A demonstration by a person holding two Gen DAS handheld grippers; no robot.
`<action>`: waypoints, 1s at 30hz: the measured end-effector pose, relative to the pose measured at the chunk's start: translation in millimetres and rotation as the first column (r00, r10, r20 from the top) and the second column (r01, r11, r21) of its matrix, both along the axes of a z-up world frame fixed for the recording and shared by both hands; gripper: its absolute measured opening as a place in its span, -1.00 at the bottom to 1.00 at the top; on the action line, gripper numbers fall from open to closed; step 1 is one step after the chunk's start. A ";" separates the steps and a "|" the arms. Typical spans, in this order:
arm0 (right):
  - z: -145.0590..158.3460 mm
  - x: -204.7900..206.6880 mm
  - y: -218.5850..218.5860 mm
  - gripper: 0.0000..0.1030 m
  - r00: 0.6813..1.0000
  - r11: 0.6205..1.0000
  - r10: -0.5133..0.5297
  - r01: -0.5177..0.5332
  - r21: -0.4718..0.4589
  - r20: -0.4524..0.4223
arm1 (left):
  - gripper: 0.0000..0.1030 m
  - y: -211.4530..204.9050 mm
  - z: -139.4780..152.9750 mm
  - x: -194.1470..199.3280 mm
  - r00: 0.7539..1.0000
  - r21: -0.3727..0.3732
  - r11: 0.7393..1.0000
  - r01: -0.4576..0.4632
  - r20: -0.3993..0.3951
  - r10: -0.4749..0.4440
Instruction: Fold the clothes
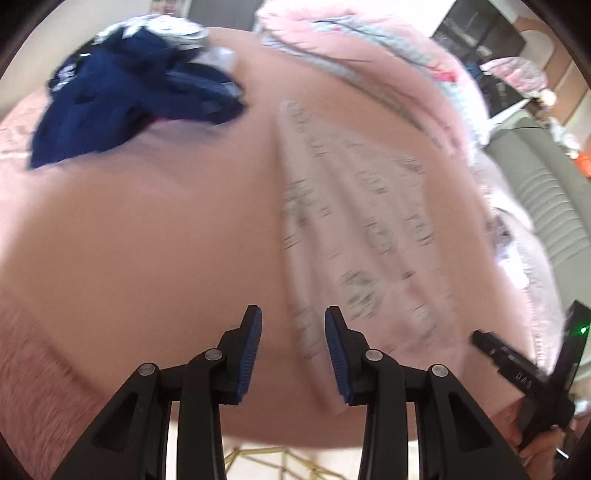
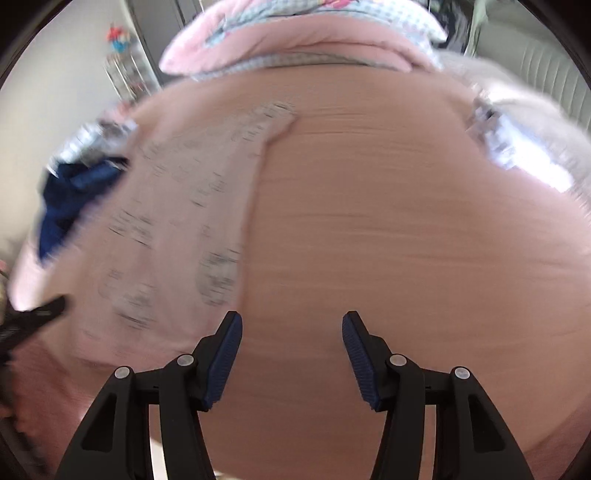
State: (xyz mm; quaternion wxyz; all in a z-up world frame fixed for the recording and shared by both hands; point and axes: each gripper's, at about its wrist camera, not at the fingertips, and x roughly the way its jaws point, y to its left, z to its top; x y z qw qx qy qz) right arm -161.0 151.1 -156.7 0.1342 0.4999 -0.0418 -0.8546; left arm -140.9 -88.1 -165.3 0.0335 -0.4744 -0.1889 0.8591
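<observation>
Left wrist view: my left gripper (image 1: pixel 293 321) hangs over the bed (image 1: pixel 155 236), its blue-padded fingers (image 1: pixel 251 347) spread apart with nothing between them. Just ahead of it lies the pale patterned garment (image 1: pixel 354 229), spread out on the pink cover and running away from me toward the head of the bed; its print is too blurred to make out. Farther off to the left sits a heap of navy clothes (image 1: pixel 122 96), with some white-patterned cloth (image 1: pixel 173 27) behind it, well apart from the pale garment. A folded pink quilt (image 1: pixel 388 48) with a checked lining lies along the far end of the bed. At the lower right edge I can see my right gripper (image 1: pixel 484 341) from outside, close to the near corner of the garment, with part of my hand (image 1: pixel 532 439) on its handle.

From the right wrist camera, my right gripper (image 2: pixel 291 332) is also spread wide and empty, hovering over bare pink cover. The garment (image 2: pixel 177 221) lies to the left of it, its long straight edge running away from me. The navy heap (image 2: pixel 74 192) shows beyond the garment at the left, and the tip of my left gripper (image 2: pixel 40 314) pokes in at the left edge, near the garment's near side.
</observation>
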 end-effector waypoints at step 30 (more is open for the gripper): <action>-22.5 -87.7 -44.6 0.11 0.982 0.980 0.162 -0.171 0.098 0.099 | -0.88 4.0 -6.3 -44.2 0.998 -0.086 0.996 0.029 0.049 -0.025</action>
